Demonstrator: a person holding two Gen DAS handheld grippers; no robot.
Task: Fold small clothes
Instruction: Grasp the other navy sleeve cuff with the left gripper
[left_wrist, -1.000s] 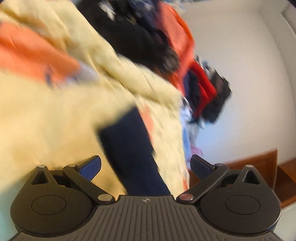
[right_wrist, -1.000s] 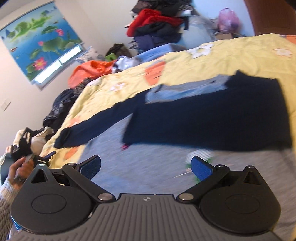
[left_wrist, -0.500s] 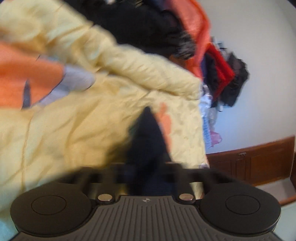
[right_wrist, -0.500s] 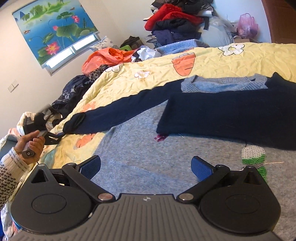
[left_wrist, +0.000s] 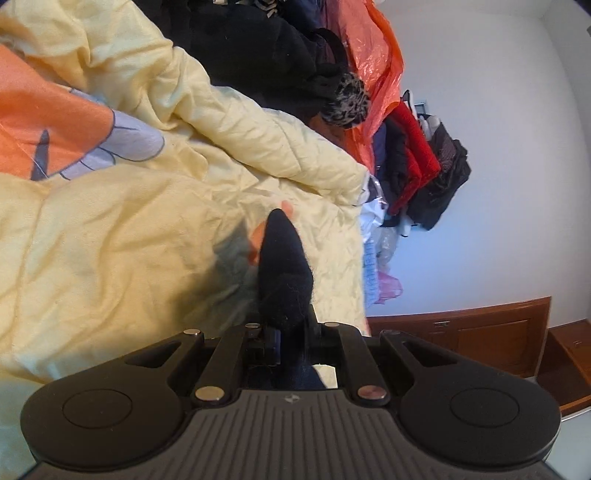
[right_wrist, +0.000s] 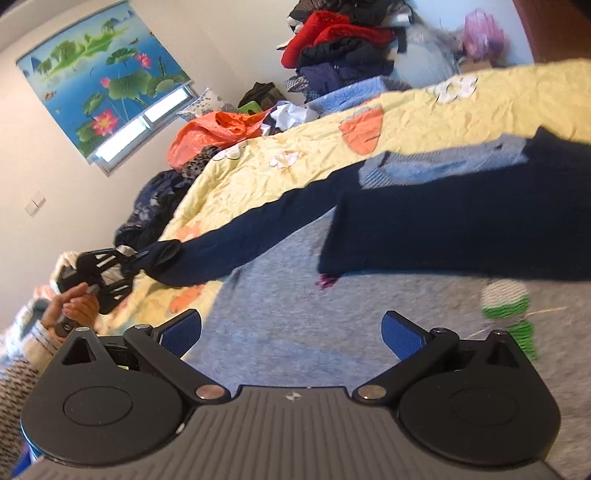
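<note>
The navy sweater (right_wrist: 461, 225) is a soft, limp knit, light and non-slip; it will sag wherever unsupported, so cuffs, hem corners and shoulders are judged the sound places to grip. It has a pale blue collar and lies spread on a grey blanket (right_wrist: 295, 314) over the yellow bedspread (right_wrist: 480, 99), one sleeve (right_wrist: 236, 240) stretched away from the body. The left gripper (left_wrist: 282, 343) is clamped on that sleeve's cuff. The right gripper (right_wrist: 291, 332) hangs above the blanket near the sweater's hem, fingers spread wide, holding nothing.
</note>
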